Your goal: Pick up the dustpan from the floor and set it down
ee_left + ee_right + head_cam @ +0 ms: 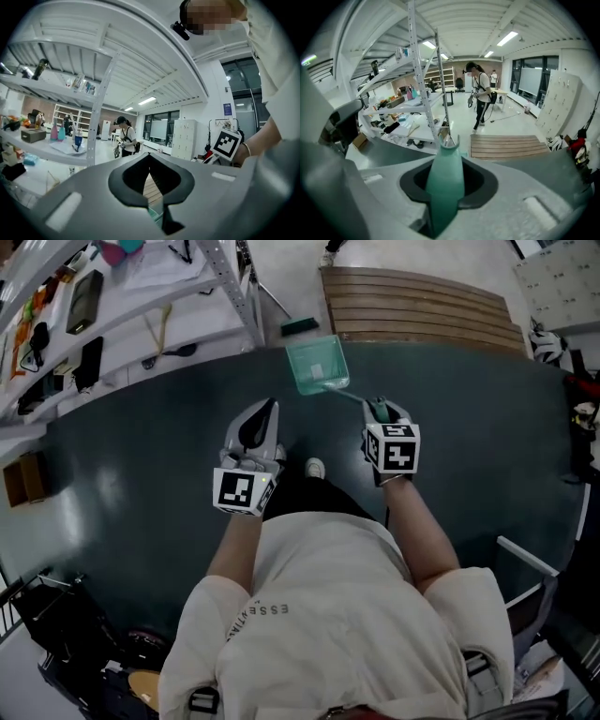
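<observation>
The dustpan is translucent teal and hangs clear of the dark floor mat, its pan out ahead of me. Its long teal handle runs back between the jaws of my right gripper, which is shut on it and tilts downward. In the right gripper view the handle fills the gap between the black pads. My left gripper is level beside it on the left, jaws together at the tips with nothing in them. A sliver of the teal dustpan shows below the left gripper.
White shelving loaded with small items stands at the far left. A slatted wooden platform lies beyond the mat, with a green brush near it. A person stands farther off. A white frame is at my right.
</observation>
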Tool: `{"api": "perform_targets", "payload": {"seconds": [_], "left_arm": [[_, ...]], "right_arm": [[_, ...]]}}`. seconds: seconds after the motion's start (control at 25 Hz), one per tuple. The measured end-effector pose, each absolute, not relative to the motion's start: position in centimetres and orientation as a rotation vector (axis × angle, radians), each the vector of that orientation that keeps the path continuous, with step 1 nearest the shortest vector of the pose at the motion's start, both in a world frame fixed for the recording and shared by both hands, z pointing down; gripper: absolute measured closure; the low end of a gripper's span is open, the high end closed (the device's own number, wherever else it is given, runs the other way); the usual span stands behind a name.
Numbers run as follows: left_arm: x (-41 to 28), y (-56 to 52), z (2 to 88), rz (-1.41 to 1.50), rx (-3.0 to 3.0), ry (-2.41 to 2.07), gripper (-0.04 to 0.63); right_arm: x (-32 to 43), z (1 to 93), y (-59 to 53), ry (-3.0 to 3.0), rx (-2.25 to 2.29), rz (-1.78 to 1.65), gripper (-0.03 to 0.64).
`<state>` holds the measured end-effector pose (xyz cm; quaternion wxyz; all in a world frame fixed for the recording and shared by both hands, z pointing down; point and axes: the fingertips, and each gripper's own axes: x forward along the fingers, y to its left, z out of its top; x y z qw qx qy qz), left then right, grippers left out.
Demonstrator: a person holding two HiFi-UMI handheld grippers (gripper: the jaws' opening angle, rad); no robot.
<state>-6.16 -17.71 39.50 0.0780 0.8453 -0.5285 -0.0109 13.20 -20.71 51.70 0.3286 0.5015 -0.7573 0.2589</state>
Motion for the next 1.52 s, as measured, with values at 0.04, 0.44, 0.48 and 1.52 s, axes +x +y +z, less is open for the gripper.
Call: {"api": "perform_targets", "payload": {"seconds": [0.04, 0.44, 0.48, 1.52], "left_arm": [[-5.9, -17.4, 38.9, -0.040, 2.543, -1.593, 0.588], [-7.3, -15.4, 36.9, -0.044, 2.531, -1.687, 0.588], [-7.2, -15.1, 36.9, -0.051, 2.530, -1.692, 0.588], [-13.0, -19.6, 42.6, 0.011, 2.342, -1.726, 0.586]], "right_arm": [[13.8, 50.9, -20.1, -1.998, 1.318, 0.666, 0.541], [16.9, 48.2, -16.1, -2.050, 1.313, 0.626, 0.541], [17.1, 48.4, -15.8, -2.045, 1.303, 0.629, 0.541], [10.8, 55.6, -24.3, -1.947, 1.237, 0.735, 0.541]]}}
